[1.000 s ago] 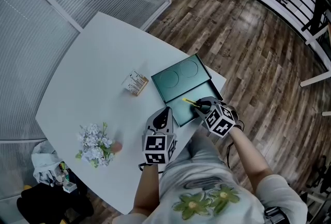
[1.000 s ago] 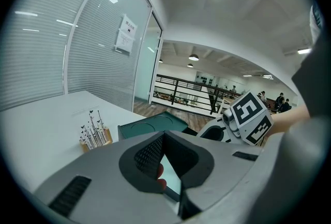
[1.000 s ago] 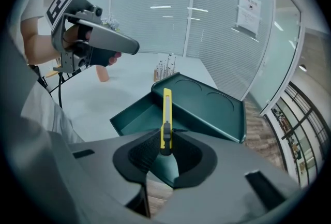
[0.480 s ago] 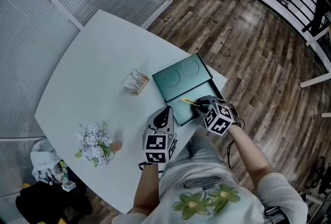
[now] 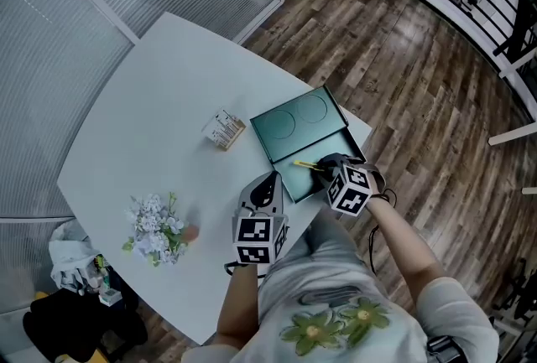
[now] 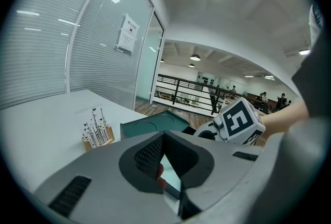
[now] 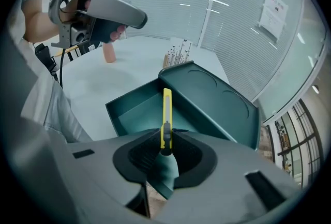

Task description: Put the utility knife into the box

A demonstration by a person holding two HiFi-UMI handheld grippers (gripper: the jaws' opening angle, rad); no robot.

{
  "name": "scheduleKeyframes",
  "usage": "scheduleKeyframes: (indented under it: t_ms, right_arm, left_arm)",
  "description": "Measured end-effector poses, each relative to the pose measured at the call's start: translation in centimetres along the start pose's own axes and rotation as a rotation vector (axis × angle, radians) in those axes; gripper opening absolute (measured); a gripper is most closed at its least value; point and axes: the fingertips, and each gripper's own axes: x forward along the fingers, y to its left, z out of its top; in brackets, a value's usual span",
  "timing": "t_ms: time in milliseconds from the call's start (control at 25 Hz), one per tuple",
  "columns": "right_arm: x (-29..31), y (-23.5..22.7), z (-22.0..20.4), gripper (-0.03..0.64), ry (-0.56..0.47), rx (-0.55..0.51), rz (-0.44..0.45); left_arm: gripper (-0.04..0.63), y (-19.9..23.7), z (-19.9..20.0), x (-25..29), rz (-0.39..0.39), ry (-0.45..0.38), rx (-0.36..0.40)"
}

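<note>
A yellow utility knife sticks forward out of my right gripper, which is shut on its rear end. The knife hangs over the open tray of a dark green box, whose lid lies flat behind it with two round recesses. In the right gripper view the box sits just below the blade tip. My right gripper is at the tray's near right side. My left gripper hovers at the tray's near left corner, and its jaws meet with nothing between them.
A small wooden holder with a printed card stands left of the box. A bunch of pale flowers and a small pink object lie at the white table's left. The box sits near the table's right edge, above wooden floor.
The right gripper with the knife has edged slightly left over the tray. The left gripper has stayed where it was.
</note>
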Motion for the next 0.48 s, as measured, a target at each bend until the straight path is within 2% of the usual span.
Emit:
scheduleKeyframes:
  t_ms: [480]
  right_arm:
    - [2.0, 0.2, -1.0, 0.072, 0.078, -0.063, 0.029]
  left_arm:
    - [0.002, 0.0, -0.4, -0.1, -0.001, 0.001, -0.002]
